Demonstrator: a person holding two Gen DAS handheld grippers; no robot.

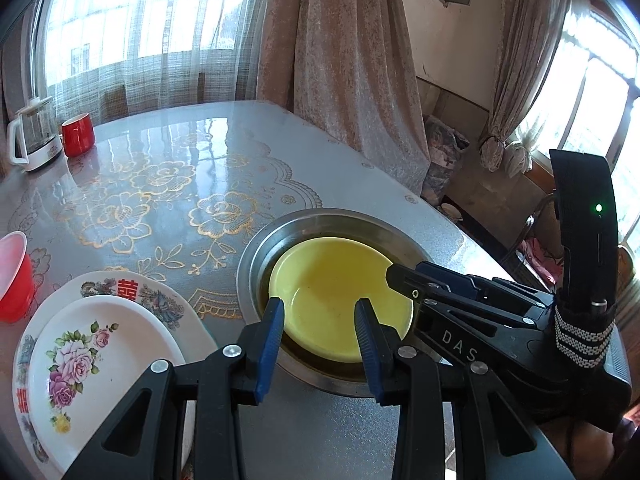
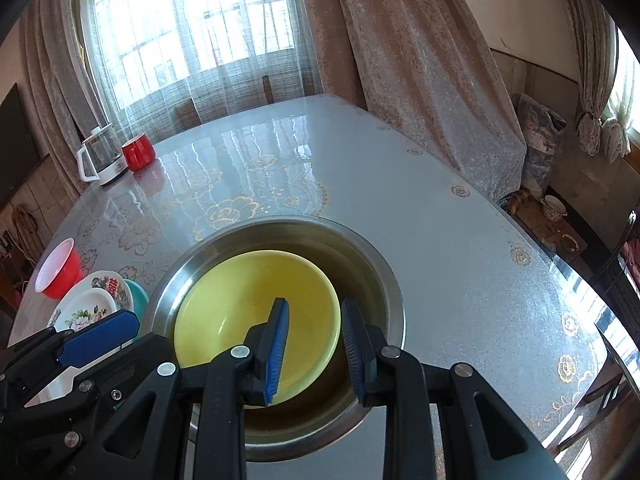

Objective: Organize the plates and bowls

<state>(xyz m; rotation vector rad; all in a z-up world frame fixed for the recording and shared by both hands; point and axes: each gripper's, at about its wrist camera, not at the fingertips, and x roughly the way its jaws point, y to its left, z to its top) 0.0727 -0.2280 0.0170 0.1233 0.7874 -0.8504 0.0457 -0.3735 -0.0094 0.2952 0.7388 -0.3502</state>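
A yellow bowl [image 1: 336, 292] [image 2: 248, 312] sits inside a round steel basin [image 1: 256, 248] [image 2: 372, 260] sunk in the table. My left gripper [image 1: 320, 344] is open over the bowl's near rim, holding nothing. My right gripper [image 2: 314, 344] is open, its jaws straddling the bowl's right rim without closing on it; it also shows in the left wrist view [image 1: 400, 276]. A white flowered plate [image 1: 104, 352] [image 2: 86, 312] lies on a larger patterned plate [image 1: 132, 292] at the left. A red bowl [image 1: 14, 276] [image 2: 60, 268] stands beyond them.
A red mug [image 1: 78, 134] [image 2: 138, 152] and a glass kettle [image 1: 34, 136] [image 2: 100, 156] stand at the far left of the glossy flowered table [image 1: 180, 184]. A teal dish edge [image 2: 138, 294] peeks from under the plates. Curtains and windows lie behind.
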